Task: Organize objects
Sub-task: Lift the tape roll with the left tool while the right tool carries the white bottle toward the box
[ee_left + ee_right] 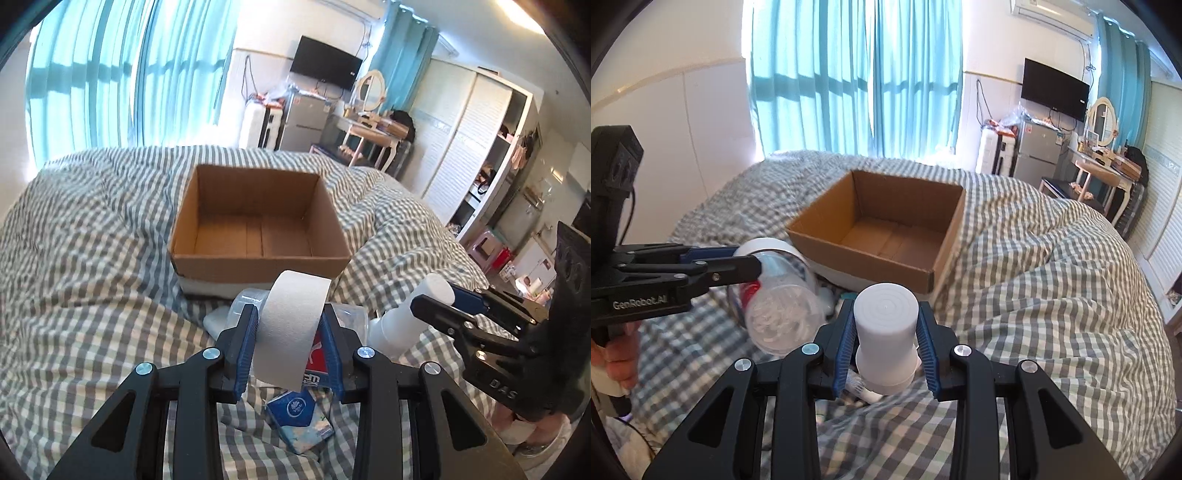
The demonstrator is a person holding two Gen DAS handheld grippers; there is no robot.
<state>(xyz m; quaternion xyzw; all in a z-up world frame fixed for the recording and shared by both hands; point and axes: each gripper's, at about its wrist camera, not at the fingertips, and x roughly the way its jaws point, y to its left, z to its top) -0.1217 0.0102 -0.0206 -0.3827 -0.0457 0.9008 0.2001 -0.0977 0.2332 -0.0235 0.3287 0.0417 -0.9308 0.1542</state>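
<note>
The left hand-held gripper (pixel 290 325) is clamped on a clear plastic jar wrapped with a white paper label (pixel 293 325). In the right wrist view this jar (pixel 783 317) lies on its side, its long axis roughly level, the clear base turned toward that camera and the white end (pixel 764 245) pointing away toward 11 o'clock.

The right hand-held gripper (pixel 886 345) is closed around a white plastic bottle (pixel 886 332). The bottle's long axis runs along the fingers, and its ribbed round cap points forward at 12 o'clock toward the box. In the left wrist view the same bottle (pixel 402 325) sits at 3 o'clock of the jar, tilted, with its cap up toward 1 o'clock.

An open cardboard box (pixel 258 260) stands on the checked bed cover (pixel 92 277) at 12 o'clock from both grippers, just beyond the held things. Its near rim is close to the jar in the left wrist view, and its bare floor (pixel 897 243) shows. The quilt bulges in folds at 9 o'clock and 3 o'clock of the box.

Below the left gripper lies a blue packet (pixel 299 421), with a red printed pack (pixel 314 354) just behind the jar.
</note>
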